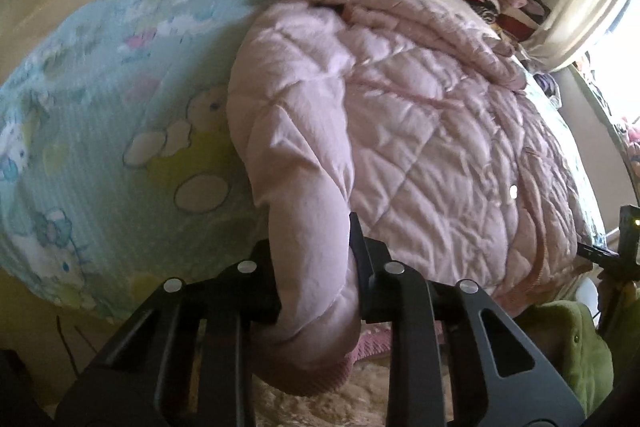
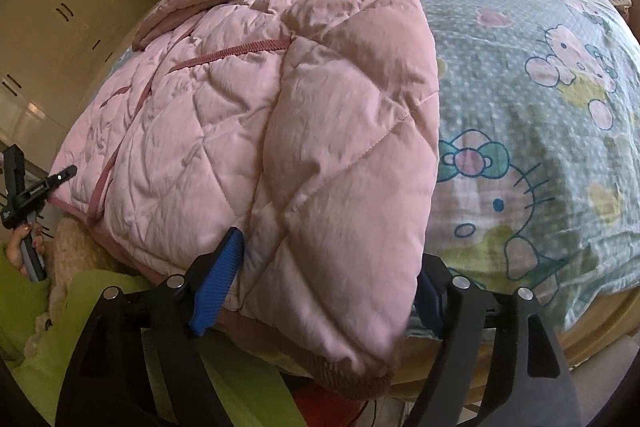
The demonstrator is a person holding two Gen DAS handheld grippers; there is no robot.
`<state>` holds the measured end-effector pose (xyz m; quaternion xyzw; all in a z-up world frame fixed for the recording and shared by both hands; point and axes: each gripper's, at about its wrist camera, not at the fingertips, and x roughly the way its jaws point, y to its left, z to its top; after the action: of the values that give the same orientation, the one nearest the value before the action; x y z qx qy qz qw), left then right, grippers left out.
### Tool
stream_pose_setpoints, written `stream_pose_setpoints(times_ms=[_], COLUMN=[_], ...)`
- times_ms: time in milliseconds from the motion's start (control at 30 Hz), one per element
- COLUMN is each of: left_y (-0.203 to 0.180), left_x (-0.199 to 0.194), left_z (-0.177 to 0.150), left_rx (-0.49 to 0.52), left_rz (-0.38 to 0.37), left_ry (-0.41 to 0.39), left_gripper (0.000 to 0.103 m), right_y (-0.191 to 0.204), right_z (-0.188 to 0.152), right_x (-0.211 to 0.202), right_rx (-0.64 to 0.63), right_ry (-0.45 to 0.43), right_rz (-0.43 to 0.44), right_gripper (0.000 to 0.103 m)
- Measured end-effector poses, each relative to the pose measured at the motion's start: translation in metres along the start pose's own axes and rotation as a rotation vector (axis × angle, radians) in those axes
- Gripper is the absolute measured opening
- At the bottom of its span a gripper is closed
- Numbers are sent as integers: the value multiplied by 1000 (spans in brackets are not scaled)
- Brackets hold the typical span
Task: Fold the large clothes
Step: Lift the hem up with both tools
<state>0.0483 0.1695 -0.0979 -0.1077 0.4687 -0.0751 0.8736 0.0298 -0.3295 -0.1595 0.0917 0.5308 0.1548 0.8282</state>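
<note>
Left black two-finger gripper (image 1: 316, 279) points steeply down, jaws pinched narrow on a pink quilted sleeve (image 1: 308, 227). Right black gripper with blue ribbed pads (image 2: 326, 283) also tilts down, jaws wide, straddling the other pink sleeve end (image 2: 340, 227). A hand (image 2: 24, 251) grips the left gripper's handle.

Pink quilt-stitched jacket (image 2: 280, 115) on my cartoon-cat bedsheet (image 2: 540, 87).
I see darker pink ribbed trim, teal dotted sheet, blue gripper pads (image 2: 218, 285).

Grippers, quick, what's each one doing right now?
Left gripper: closed on a jacket sleeve.
Right gripper: jaws wide around the other sleeve; grip cannot be told.
</note>
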Motion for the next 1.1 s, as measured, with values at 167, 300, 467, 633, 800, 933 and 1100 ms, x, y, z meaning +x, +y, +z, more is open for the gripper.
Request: stream_pose_setpoints(times_ms=[167,300,467,633,800,933,1100], left_y=[6,2,6,-2,-8,-15,-30], left_x=[8,20,21,10,-13,-29,-47], left_z=[-3,-11,-11,-7,2,12,28], left_rx=[-35,3,-22,8,17,20,50], left_rz=[-18,15,9,0,-9,-23,-18], left_ry=[33,81,76,35,-34,-90,-151], left_gripper=[46,65,51,15,13,12,11], right_y=[0,3,13,19,16,17,19], right_z=[-2,-8,-10,-6,3,8,18], right_x=[0,-2,-13,-31,-51,-66,-79], right_rx=[-12,-47,-99,-125,-103,-85,-67], right_ry=[18,22,-11,-86,-157,-212,-261], right_rz=[12,9,7,40,96,136,163], right_gripper=[79,73,45,26,21,20,20])
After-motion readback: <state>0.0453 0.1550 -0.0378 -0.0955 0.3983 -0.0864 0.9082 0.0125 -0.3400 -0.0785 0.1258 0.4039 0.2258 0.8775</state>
